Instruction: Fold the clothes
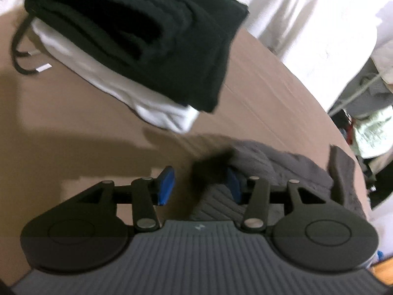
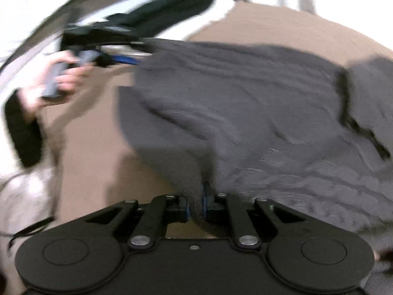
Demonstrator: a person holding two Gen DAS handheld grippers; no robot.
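Observation:
A dark grey knit sweater [image 2: 245, 103] lies spread and rumpled on the tan table [image 1: 73, 127]. My right gripper [image 2: 196, 204] is shut on a fold of its near edge, and the cloth is pinched between the blue pads. In the left wrist view, my left gripper [image 1: 200, 185] is open. A blurred corner of the grey sweater [image 1: 270, 164] hangs between its jaws, against the right pad [image 1: 233, 184], while the left pad [image 1: 167, 186] is clear of it. The right wrist view shows a hand [image 2: 61, 76] holding the left gripper [image 2: 122, 60] at the sweater's far left edge.
A folded black garment [image 1: 137, 32] lies on folded white ones [image 1: 152, 100] at the table's far left, with a black drawstring [image 1: 17, 49] trailing beside them. White fabric [image 1: 294, 12] hangs behind. The table's edge curves down the right, with clutter [image 1: 368, 132] beyond.

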